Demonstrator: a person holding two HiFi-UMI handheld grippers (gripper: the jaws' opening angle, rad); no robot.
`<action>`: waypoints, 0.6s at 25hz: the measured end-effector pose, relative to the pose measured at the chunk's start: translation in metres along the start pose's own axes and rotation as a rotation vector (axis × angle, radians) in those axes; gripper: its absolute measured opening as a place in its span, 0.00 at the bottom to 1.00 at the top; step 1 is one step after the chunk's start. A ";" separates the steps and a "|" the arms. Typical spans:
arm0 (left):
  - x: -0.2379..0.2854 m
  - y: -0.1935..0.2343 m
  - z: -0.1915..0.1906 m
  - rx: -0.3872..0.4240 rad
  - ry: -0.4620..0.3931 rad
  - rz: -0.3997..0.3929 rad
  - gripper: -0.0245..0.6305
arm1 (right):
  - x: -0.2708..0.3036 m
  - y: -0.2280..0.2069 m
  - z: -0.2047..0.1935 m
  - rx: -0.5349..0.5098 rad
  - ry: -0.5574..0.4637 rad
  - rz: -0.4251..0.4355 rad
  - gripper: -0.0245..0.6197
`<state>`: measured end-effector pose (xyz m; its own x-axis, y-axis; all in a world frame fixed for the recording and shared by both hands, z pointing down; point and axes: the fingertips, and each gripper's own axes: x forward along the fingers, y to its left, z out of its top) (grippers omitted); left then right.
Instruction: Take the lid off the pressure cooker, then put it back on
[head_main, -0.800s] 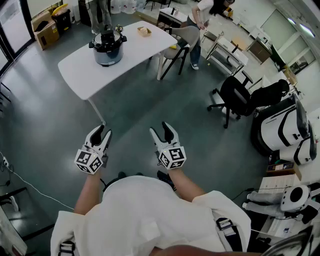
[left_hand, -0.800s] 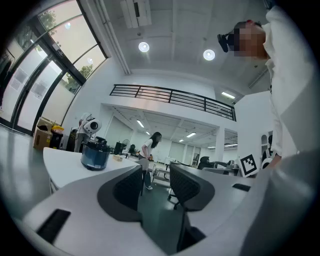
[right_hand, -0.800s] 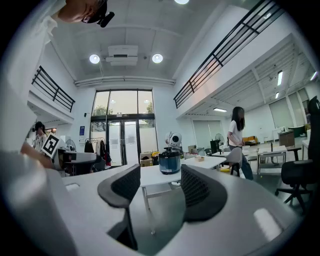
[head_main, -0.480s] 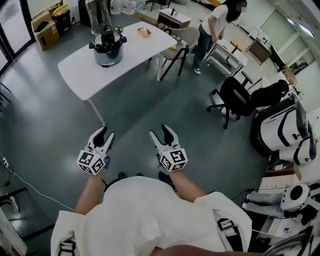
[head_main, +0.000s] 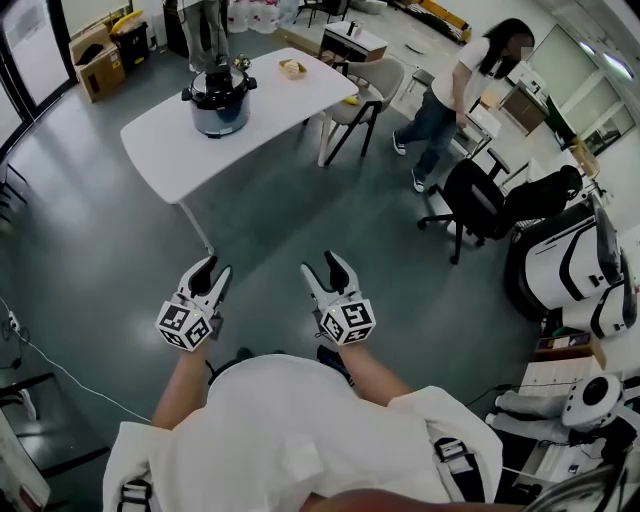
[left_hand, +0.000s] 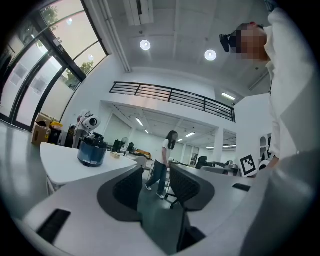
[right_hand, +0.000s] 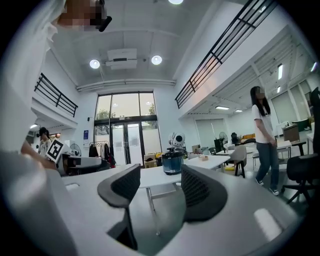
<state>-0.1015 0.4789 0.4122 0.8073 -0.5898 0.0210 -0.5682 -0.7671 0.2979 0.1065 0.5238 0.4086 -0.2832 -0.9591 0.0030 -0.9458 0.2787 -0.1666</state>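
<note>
Left gripper (head_main: 207, 268): held level in front of the wearer's torso, at 7 o'clock of the head view. Jaws stand apart with nothing between them; its own view (left_hand: 156, 180) shows only floor in the gap.
Right gripper (head_main: 322, 268): held level just beside the left one, at 6 o'clock of the head view. Jaws stand apart and empty (right_hand: 160, 182).
Pressure cooker (head_main: 219, 100): upright on the white table (head_main: 280, 95), at 11 o'clock from both grippers and well apart from them. Also visible in the left gripper view (left_hand: 92, 151) and the right gripper view (right_hand: 173, 161).
Lid (head_main: 219, 82): seated on the cooker body, black, with its handle on top.
Small tray (head_main: 292, 67): on the same table, at 2 o'clock of the cooker.
Chair (head_main: 365, 85): at the table's 3 o'clock end.
Bystander (head_main: 455, 90): walking on the floor at 3 o'clock of the table.
Black office chair (head_main: 480, 195): at 2 o'clock from the grippers.
</note>
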 end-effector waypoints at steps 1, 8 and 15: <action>0.001 0.000 0.000 0.001 -0.001 0.005 0.29 | 0.000 -0.001 0.000 -0.001 0.000 0.003 0.44; 0.008 -0.003 0.000 0.008 -0.022 0.035 0.29 | -0.002 -0.017 -0.001 0.009 0.000 0.008 0.44; 0.015 0.020 -0.008 -0.036 -0.019 0.071 0.29 | 0.014 -0.024 -0.016 0.045 0.033 0.023 0.44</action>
<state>-0.0992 0.4564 0.4262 0.7619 -0.6472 0.0258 -0.6176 -0.7138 0.3303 0.1226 0.5041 0.4286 -0.3104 -0.9501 0.0315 -0.9311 0.2972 -0.2114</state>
